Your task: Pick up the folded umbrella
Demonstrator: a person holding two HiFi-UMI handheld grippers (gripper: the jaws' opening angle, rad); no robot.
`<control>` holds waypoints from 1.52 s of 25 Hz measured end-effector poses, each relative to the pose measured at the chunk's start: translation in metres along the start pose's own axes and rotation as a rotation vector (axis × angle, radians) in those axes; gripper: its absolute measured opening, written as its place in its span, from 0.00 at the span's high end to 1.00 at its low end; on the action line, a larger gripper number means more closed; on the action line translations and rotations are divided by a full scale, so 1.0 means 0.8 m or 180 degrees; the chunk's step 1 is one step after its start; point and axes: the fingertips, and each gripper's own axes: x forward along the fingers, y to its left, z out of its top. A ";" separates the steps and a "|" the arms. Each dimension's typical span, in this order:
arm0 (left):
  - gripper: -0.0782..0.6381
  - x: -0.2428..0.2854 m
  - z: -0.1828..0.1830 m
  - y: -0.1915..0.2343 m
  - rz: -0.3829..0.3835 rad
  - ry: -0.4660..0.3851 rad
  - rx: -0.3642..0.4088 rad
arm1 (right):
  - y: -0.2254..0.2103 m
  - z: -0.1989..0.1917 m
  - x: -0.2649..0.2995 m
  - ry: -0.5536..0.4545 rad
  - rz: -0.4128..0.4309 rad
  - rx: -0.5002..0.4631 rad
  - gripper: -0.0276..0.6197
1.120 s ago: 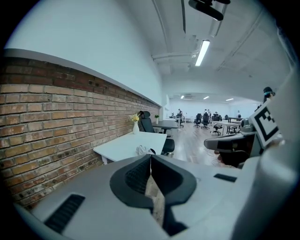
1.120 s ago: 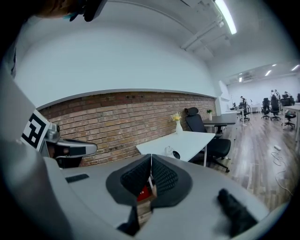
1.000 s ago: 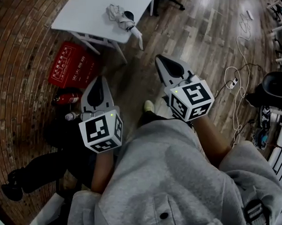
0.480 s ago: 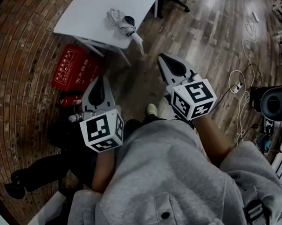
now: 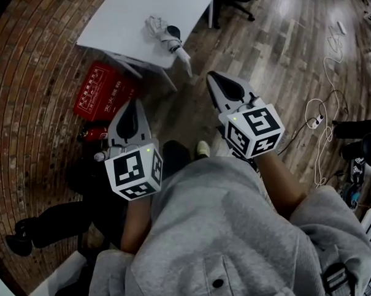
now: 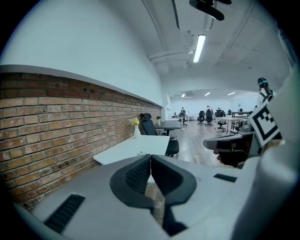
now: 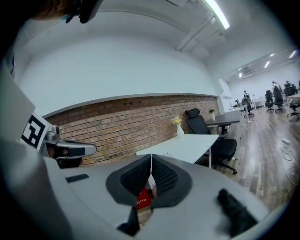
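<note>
The folded umbrella [image 5: 164, 34], pale grey with a dark end, lies on the white table [image 5: 126, 25] near its front edge. Both grippers are held in the air well short of the table, pointing toward it. My left gripper [image 5: 133, 104] has its jaws closed together with nothing between them. My right gripper [image 5: 212, 75] is likewise shut and empty. In the left gripper view the dark pads [image 6: 140, 174] meet in front of the table [image 6: 126, 152]. In the right gripper view the table [image 7: 190, 144] stands beyond the closed pads [image 7: 164, 176].
A red box [image 5: 102, 93] and a fire extinguisher [image 5: 94, 133] sit on the floor by the brick wall [image 5: 29, 76], below the table. A vase of yellow flowers [image 7: 177, 126] stands at the table's far end, with an office chair [image 7: 201, 125] behind. Cables [image 5: 319, 116] trail on the wooden floor at right.
The table and umbrella have slid slightly down and right in the head view as the person moved closer. Both grippers stayed shut and kept their place in the picture.
</note>
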 end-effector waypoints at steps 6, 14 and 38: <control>0.87 -0.007 0.006 -0.010 -0.0011 -0.0039 0.0038 | -0.002 0.003 -0.010 -0.0048 0.0005 0.0012 0.92; 0.87 -0.018 0.002 -0.012 0.0004 -0.0017 0.0035 | 0.005 0.000 -0.017 -0.0052 0.0043 0.0041 0.92; 0.87 0.023 0.006 0.022 -0.0127 -0.0142 -0.0106 | -0.009 0.010 0.012 -0.0038 -0.0166 -0.0054 0.92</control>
